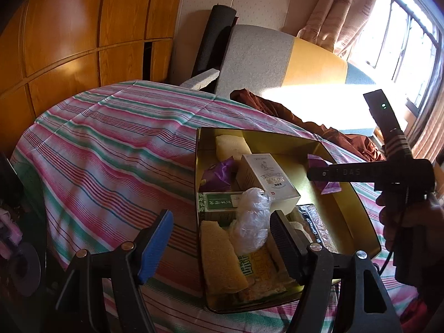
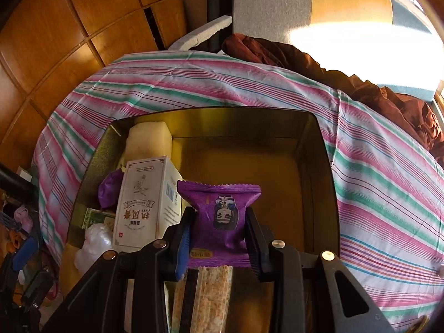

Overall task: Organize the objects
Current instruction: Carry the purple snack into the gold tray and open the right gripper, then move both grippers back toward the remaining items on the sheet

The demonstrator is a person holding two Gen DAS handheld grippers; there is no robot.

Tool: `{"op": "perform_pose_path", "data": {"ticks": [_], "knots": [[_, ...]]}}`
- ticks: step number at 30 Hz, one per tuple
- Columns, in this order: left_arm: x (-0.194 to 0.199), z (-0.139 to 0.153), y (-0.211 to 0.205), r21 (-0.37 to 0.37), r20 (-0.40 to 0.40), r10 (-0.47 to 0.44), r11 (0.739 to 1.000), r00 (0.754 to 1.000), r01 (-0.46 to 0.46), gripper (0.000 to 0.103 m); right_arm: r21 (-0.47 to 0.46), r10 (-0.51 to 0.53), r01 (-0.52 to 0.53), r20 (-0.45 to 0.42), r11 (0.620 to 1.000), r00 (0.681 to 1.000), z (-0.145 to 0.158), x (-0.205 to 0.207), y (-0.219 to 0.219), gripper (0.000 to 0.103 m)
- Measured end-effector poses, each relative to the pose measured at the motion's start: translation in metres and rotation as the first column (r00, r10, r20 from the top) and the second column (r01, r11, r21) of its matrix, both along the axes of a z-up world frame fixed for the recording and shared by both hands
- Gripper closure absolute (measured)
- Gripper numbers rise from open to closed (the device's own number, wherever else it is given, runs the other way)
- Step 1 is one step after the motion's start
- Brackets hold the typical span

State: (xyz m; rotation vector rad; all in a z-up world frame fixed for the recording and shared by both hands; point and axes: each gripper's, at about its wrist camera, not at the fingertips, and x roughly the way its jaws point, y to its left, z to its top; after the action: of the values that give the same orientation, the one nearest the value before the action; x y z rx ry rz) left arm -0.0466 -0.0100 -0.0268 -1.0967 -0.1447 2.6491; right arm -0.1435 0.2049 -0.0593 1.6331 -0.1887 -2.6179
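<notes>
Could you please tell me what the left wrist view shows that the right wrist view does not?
Only the left wrist view shows the window, the holding hand and the open left gripper. Only the right wrist view shows the printed face on the purple packet that the right gripper clamps. Both show the gold tin, white box and striped cloth.

Sitting ahead of the grippers: one gold tin [image 2: 319, 149], holding two purple packets [image 2: 222, 222], one white box [image 2: 144, 202], one green box [image 1: 219, 201], one clear bag [image 1: 252, 222].
</notes>
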Motion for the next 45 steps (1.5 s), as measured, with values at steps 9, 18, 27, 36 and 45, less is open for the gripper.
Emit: {"op": "perform_pose_path", "data": {"ticks": [9,18,27,36,45], "knots": [[-0.005,-0.007,-0.004,-0.003,0.021,0.012,1.0,1.0,-0.012,0.03,-0.098,0.033,-0.03,0.035,0.995,0.999,-0.02,-0.004,-0.003,0.058],[0.0,-0.003,0.007,-0.028,0.007,-0.008,1.0,1.0,0.008,0.028,-0.079,0.031,-0.033,-0.025,0.996,0.999,0.0,0.021,0.0,0.057],[0.01,0.008,0.017,-0.049,-0.024,-0.035,0.998,0.999,0.034,0.027,-0.032,0.007,-0.01,-0.107,0.999,0.994,0.025,0.06,0.014,0.047],[0.021,0.017,0.036,-0.075,-0.052,-0.088,0.994,0.995,0.084,0.025,-0.015,-0.06,0.058,-0.158,0.998,0.986,0.042,0.103,0.051,0.047],[0.028,0.021,0.064,-0.105,-0.058,-0.168,0.981,0.984,0.162,0.025,-0.018,-0.214,0.214,-0.172,0.977,0.962,0.049,0.147,0.125,0.03]]}}
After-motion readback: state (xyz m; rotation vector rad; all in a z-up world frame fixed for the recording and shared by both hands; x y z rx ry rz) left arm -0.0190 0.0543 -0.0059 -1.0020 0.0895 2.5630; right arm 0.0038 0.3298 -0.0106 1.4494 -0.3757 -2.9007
